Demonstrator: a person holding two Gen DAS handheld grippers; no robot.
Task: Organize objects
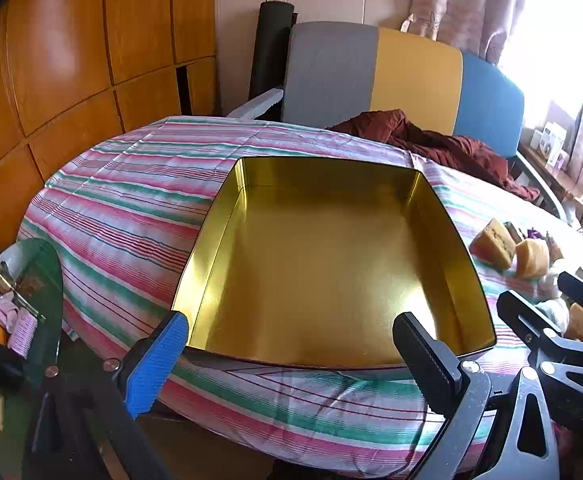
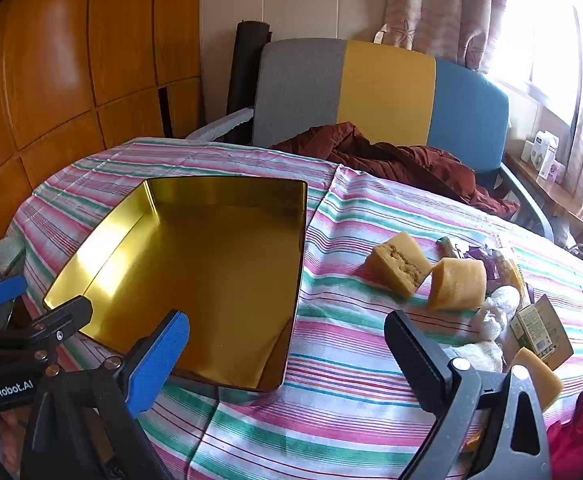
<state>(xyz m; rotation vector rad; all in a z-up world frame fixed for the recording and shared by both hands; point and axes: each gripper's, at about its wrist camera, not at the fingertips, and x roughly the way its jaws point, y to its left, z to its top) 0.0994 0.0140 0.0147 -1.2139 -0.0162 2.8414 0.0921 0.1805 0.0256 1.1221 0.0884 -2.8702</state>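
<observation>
A: What does the left gripper (image 1: 291, 344) have ahead of it?

B: The gold tin (image 1: 331, 264), open side up, on the striped cloth (image 1: 123, 208). Its near rim lies right between the two fingers, which stand spread wide with nothing pinched. The blue-padded finger (image 1: 159, 364) sits just off the tin's near left corner, the black one (image 1: 423, 360) over its near right part.

A: And the right gripper (image 2: 287, 360)?

B: Also spread wide, holding nothing. Bare cloth lies between its fingers. The tin (image 2: 195, 276) is ahead and to its left, with the blue pad in front of the tin's near edge.

A: Where are the things to be sorted?

B: Ahead and to the right of the right gripper: two tan sponge-like chunks (image 2: 399, 264) side by side on the cloth, then a heap with crumpled white plastic (image 2: 495, 308) and a small printed carton (image 2: 539, 332). Another tan piece (image 2: 539, 376) lies just beyond the black finger. None touches the tin.

A: Further off?

B: A dark red garment (image 2: 391, 160) at the cloth's far edge, before a chair (image 2: 387, 88) backed in grey, yellow and blue.
</observation>
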